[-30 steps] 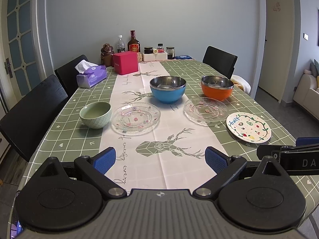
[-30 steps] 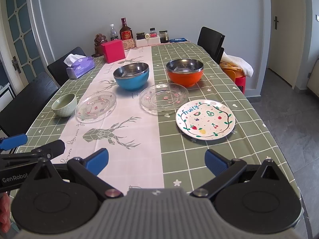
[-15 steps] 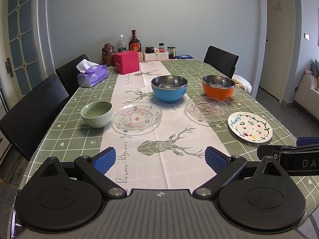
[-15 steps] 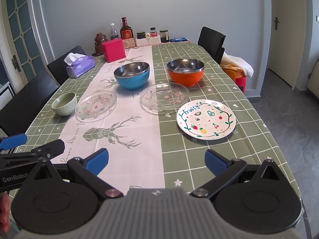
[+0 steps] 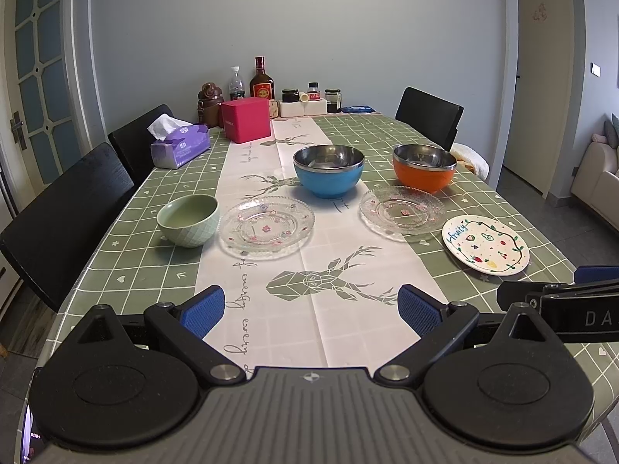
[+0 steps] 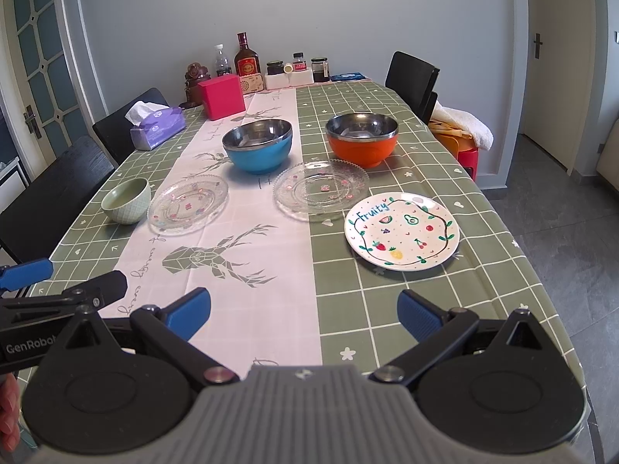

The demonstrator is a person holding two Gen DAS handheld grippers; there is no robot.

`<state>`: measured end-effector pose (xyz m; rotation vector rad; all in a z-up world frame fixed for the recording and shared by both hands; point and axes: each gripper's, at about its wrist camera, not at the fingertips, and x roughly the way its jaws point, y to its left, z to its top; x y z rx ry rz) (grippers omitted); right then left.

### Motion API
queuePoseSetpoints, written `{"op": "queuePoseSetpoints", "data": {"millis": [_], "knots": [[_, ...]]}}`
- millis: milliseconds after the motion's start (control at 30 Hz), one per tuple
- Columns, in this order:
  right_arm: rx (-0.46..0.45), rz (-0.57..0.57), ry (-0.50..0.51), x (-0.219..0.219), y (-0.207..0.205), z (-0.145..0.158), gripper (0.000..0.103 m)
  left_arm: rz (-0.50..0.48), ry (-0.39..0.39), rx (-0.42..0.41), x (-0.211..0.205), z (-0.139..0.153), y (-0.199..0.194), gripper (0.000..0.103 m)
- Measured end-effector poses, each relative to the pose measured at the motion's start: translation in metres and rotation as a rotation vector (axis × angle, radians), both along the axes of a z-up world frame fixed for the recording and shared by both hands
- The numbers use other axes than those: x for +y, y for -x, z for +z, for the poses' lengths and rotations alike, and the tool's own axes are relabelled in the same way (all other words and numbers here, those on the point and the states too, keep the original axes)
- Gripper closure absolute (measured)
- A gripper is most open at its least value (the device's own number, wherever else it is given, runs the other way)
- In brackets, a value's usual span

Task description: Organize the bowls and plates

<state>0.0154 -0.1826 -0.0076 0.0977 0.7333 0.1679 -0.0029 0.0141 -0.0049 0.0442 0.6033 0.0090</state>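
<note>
On the table stand a pale green bowl (image 5: 188,219), a blue steel-lined bowl (image 5: 329,171) and an orange one (image 5: 424,168). Two clear glass plates (image 5: 266,226) (image 5: 402,210) lie in front of the bowls, and a white "Fruity" plate (image 5: 485,244) lies at the right. The right wrist view shows the same set: green bowl (image 6: 126,200), blue bowl (image 6: 257,150), orange bowl (image 6: 362,139), glass plates (image 6: 188,206) (image 6: 321,189), Fruity plate (image 6: 402,231). My left gripper (image 5: 310,310) and right gripper (image 6: 303,312) hang open over the near table edge, holding nothing.
A purple tissue box (image 5: 179,146), a pink box (image 5: 245,119), bottles and jars (image 5: 262,84) stand at the far end. Black chairs (image 5: 65,208) line the left side, another chair (image 5: 429,115) is at the far right. A red stool with cloth (image 6: 462,135) sits right of the table.
Both grippers have crept slightly forward toward the dishes; the dishes have not moved and the jaws stay open.
</note>
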Motion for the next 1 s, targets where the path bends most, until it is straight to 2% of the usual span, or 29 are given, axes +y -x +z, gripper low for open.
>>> {"op": "queuePoseSetpoints", "data": {"millis": [1000], "knots": [[0.005,0.012,0.007,0.0039,-0.0019,-0.0026,0.003,-0.002,-0.007,0.012,-0.0034,-0.003,0.0002,0.0]]}}
